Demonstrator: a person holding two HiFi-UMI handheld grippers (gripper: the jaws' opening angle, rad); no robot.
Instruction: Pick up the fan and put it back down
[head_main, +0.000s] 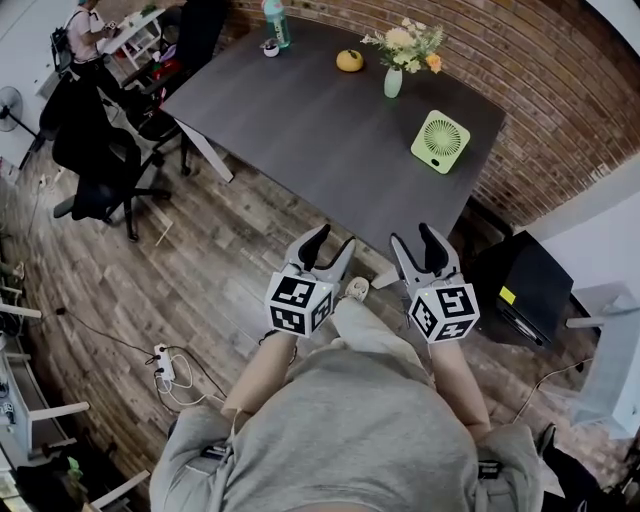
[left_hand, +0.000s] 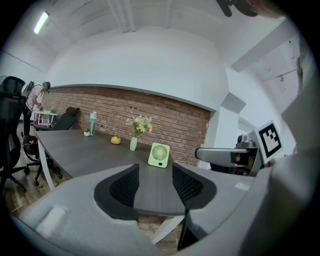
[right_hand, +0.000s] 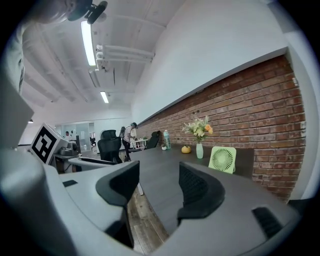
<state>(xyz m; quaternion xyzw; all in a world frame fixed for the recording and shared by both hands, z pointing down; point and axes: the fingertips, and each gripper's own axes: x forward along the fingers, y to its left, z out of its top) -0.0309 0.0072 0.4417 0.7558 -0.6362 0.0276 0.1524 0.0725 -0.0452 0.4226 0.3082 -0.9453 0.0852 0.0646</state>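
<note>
In the head view, the left gripper (head_main: 333, 240) and the right gripper (head_main: 413, 236) are side by side in front of the person's body, above the wooden floor (head_main: 200, 290). They are near the closest corner of the dark table (head_main: 300, 130). The green fan (head_main: 440, 141) stands on the table by its right edge, close to the brick wall (head_main: 560, 110) and well apart from both grippers.

In the left gripper view, the jaws stand partly apart and hold nothing. Only the table top shows between them, and the fan is upright beyond the gap.

In the right gripper view, the jaws are wide apart and empty. The fan is to the right of them, beside a vase of flowers (right_hand: 199, 148).
</note>
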